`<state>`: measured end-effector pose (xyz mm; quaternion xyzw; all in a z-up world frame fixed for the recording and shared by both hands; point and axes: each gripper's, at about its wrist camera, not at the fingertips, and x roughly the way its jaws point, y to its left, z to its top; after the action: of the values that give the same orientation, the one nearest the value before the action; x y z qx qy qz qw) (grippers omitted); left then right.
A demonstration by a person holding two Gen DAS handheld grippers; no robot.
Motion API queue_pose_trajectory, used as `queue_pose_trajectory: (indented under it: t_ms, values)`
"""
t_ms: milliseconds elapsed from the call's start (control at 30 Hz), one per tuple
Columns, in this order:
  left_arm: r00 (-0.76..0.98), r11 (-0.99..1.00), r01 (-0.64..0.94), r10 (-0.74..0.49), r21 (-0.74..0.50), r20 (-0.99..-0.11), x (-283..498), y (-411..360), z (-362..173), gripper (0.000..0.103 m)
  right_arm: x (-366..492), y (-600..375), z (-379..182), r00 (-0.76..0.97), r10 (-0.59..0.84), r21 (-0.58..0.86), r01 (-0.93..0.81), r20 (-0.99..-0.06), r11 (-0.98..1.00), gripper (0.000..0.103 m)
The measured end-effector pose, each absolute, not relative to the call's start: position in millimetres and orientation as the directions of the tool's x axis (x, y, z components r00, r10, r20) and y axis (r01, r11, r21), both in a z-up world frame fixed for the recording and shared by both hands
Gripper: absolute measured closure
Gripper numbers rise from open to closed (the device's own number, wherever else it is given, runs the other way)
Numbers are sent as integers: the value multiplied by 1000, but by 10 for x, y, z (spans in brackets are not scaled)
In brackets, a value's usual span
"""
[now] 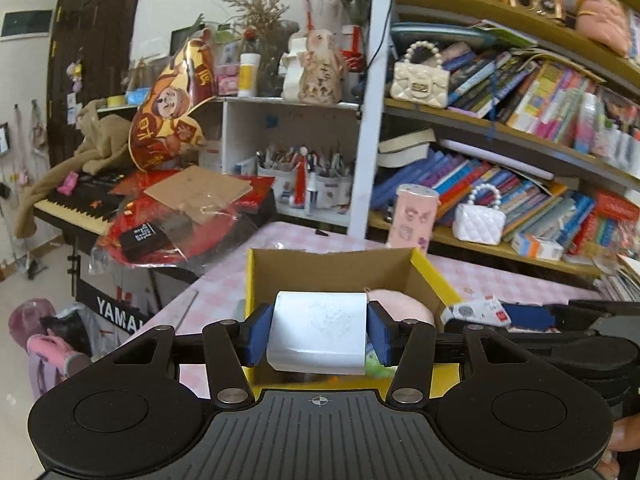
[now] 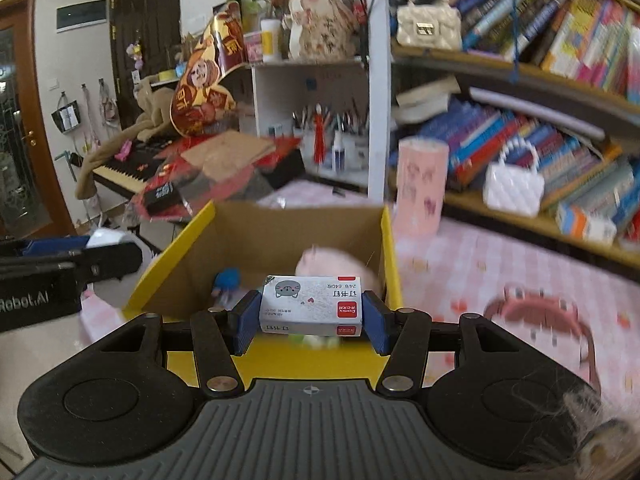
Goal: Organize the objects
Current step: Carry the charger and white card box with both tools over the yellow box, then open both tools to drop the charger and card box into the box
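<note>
Cardboard box with yellow outer walls and a plain brown inside (image 1: 434, 276) sits open on the pink checked tablecloth (image 1: 520, 280), and both tools hang over its near edge with a load each. The left gripper (image 1: 319, 334) has its blue pads pressed against the sides of a white rounded block (image 1: 318, 332), jaws only partly apart, the block filling the gap. The right gripper (image 2: 310, 312) is closed the same way on a small white staple box printed with a grey cat and red labels (image 2: 312, 306). By the look of it, the step in hand is carrying these two items to or from the box; which way cannot be told. A drop-in would need each tool moved forward past the near wall, then lowered before the pads part. Inside already lie a soft pink rounded thing (image 2: 336, 266) and a small blue object (image 2: 228, 280), so free floor is limited and the staple box could land on the pink one. A tall pink cylindrical container (image 2: 420, 184) stands just beyond the far right corner, with crowded bookshelves (image 1: 520, 128) behind; the two tools sit close side by side and could knock each other.
</note>
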<state>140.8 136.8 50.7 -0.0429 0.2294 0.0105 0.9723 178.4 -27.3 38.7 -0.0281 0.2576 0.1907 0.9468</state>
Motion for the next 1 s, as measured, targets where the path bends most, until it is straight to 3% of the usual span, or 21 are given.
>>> queue_pose_trajectory:
  t_ms: [233,500,600,700,933,1000]
  values:
    - [861,996,-90,65,-25,-504,1940,1242,301,54,2464,-214,276,785,349,8,-402,-511,916,52]
    - [791,992,-102,125,73,-598,2272,1082,-32,52,3077,-9,99,710,385,2,-475,-590,880,52]
    - [794,989,-101,143,103,-591,2305,1048,-74,49,3176,103,44,682,404,5,-506,-609,862,52]
    - [803,986,-99,161,137,-574,2314,1007,-51,36,3252,238,5,653,425,3,-544,-626,839,52]
    - [818,985,-103,162,136,-552,2177,1014,20,32,3350,443,-67,603,433,-3,-586,-671,811,51]
    - [816,986,-110,164,129,-554,2132,1040,27,32,3318,447,-45,621,430,-18,-581,-655,813,45]
